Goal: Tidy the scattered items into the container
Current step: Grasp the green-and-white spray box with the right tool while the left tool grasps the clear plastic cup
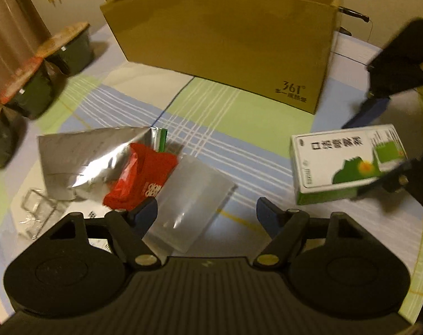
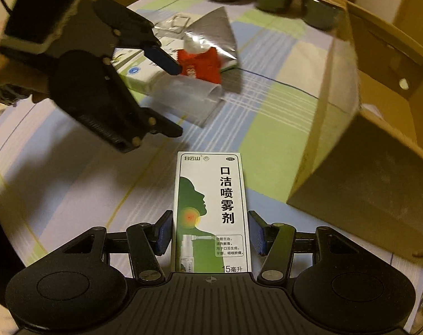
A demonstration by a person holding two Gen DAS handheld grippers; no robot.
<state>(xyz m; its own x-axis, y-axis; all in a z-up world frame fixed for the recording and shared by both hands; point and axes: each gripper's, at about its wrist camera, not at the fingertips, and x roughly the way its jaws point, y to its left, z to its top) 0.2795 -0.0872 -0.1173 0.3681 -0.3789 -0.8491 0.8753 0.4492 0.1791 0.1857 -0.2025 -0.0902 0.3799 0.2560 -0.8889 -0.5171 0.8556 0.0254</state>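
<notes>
The right tongs (image 2: pixel 210 233) are set around a green-and-white spray box (image 2: pixel 211 212), one blue pad on either long side; a thin gap is seen at each pad, so the box is bracketed but not shown to be clamped, and whether it lies on the checked cloth of the desk (image 2: pixel 267 117) or is already lifted cannot be told. The left tongs (image 1: pixel 207 213) are spread wide and hold nothing; they are poised over a frosted plastic pouch (image 1: pixel 193 195), beside which a red packet (image 1: pixel 144 176) lies partly on a silver foil bag (image 1: pixel 80 156). The cardboard box (image 1: pixel 225 42), open at the top, stands well behind this clutter and just to the right of the spray box in the right wrist view.

Several failures may be judged possible from here; if the pads are closed off-centre, the light carton could be twisted or squeezed out forward; if it is carried low, the near wall of the cardboard box could be struck. The pouch is thin, flat and probably slippery, so it might be pushed along the cloth rather than pinched, or the cloth itself gathered with it; the red packet could be dragged with it. The two tools are close together, and a collision could be caused if both are moved boxward at once.
</notes>
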